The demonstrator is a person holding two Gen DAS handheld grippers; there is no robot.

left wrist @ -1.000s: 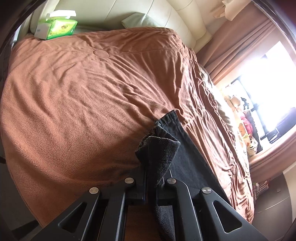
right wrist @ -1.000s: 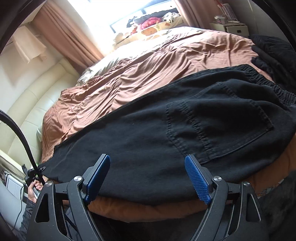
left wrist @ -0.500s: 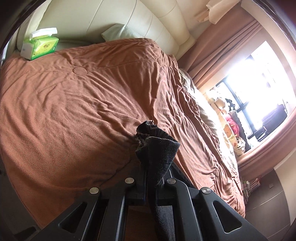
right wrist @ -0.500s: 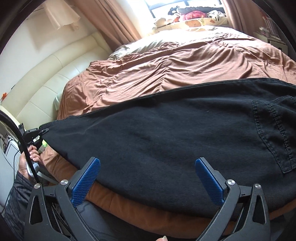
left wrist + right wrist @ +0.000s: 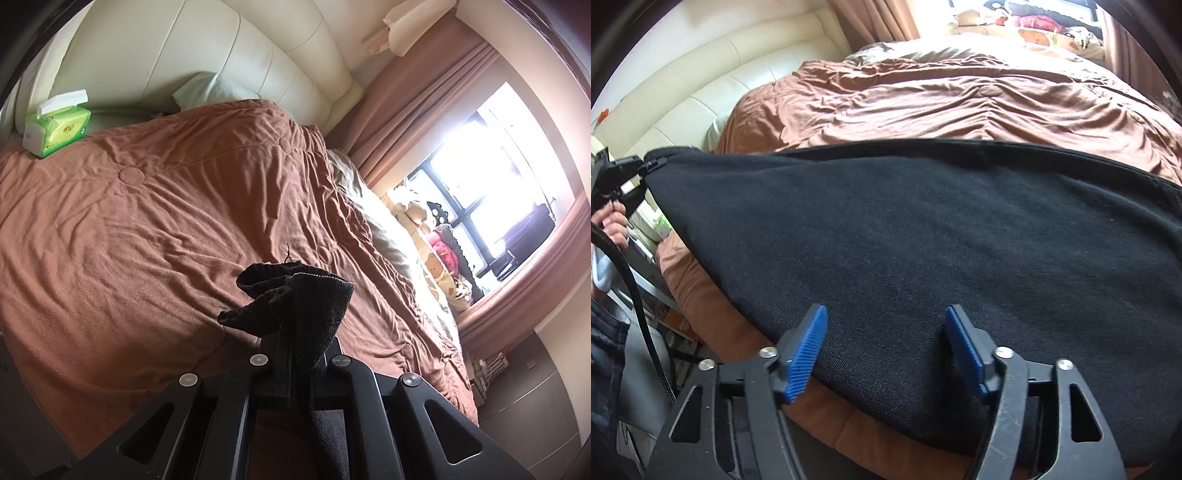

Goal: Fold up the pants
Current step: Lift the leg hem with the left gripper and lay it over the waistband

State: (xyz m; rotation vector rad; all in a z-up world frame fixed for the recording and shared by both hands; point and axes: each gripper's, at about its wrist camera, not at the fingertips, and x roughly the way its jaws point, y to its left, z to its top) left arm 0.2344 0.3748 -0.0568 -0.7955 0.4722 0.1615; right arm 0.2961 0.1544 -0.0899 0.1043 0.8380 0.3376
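Pinching the cuff of the black pants (image 5: 923, 229), your left tongs (image 5: 291, 354) hold one end. The pants stretch sideways across the bed (image 5: 960, 92), directly under your spread right tongs (image 5: 886, 347).

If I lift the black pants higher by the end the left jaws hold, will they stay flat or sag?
Probably sag: the pinched end already flops over the left gripper, so the fabric looks limp. The black pants look thick-knit and spread wide, so likely some weight and drag over the brown blanket. The right gripper is open, supporting nothing.
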